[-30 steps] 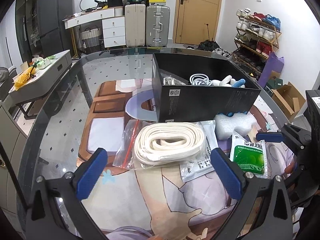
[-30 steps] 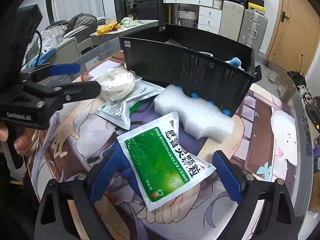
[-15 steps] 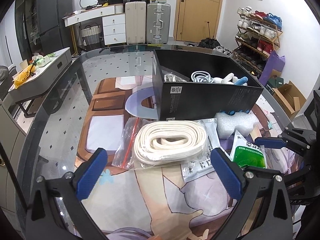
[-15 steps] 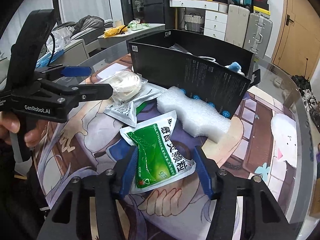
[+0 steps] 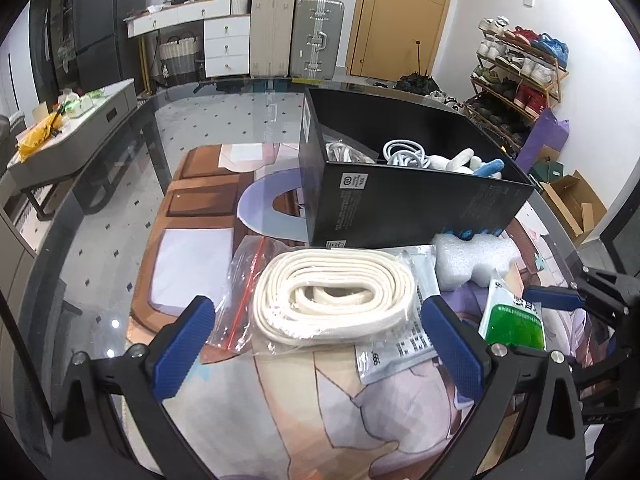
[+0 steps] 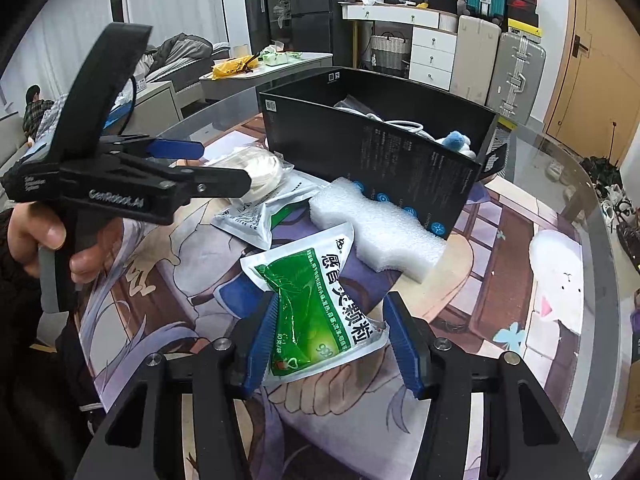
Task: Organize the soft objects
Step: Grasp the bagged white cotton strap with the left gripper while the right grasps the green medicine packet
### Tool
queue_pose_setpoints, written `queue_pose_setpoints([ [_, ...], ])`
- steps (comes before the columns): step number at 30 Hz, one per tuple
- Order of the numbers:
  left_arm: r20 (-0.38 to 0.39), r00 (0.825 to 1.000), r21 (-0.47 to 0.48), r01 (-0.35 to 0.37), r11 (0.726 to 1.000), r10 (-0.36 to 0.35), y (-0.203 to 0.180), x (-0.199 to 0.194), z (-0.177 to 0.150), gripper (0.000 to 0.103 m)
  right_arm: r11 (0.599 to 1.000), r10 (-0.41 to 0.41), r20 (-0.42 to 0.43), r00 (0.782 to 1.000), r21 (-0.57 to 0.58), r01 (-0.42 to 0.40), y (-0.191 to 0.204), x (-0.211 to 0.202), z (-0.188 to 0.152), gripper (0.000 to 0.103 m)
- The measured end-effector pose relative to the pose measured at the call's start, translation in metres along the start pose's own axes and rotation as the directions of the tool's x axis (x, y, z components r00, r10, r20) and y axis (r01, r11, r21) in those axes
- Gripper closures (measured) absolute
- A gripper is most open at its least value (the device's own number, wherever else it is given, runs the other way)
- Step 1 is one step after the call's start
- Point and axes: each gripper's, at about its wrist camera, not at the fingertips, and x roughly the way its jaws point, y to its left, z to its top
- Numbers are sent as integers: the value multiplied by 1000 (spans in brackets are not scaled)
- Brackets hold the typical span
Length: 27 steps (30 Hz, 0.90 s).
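Observation:
My right gripper (image 6: 334, 336) is shut on a green and white sachet (image 6: 320, 308), squeezing it and lifting it off the mat; the sachet also shows in the left wrist view (image 5: 514, 320). My left gripper (image 5: 320, 344) is open and empty, its fingers either side of a bagged roll of white strap (image 5: 336, 296). The roll shows in the right wrist view (image 6: 260, 172) too. A white foam block (image 6: 376, 236) lies against the black box (image 6: 372, 152). The box (image 5: 412, 208) holds white cables and a plush toy.
A grey and white pouch (image 6: 260, 212) lies under the strap bag. A printed mat (image 5: 304, 392) covers the glass table (image 5: 104, 216). A shoe rack (image 5: 520, 72) and suitcases (image 5: 296, 36) stand beyond the table.
My right gripper has closed on the green sachet, crumpled it and raised it from the mat. The left gripper has stayed open over the strap roll.

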Motion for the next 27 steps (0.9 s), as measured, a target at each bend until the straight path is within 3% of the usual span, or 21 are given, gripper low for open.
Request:
queue_pose_setpoints([
  [16,-38,999,-12,0,1000,0,3,18,4,2,1000,-2,0,1000,8,2,1,0,0,49],
  [21,-11,1000,3,16,1000,-16,1,15,5,27,1000,4,3,1000,7,-4,0,-1,-1,49],
  [27,9,1000,8,23,1000,-23,-1,10,6,42,1000,-1,8,1000,10,1,-2,-2,-1,49],
])
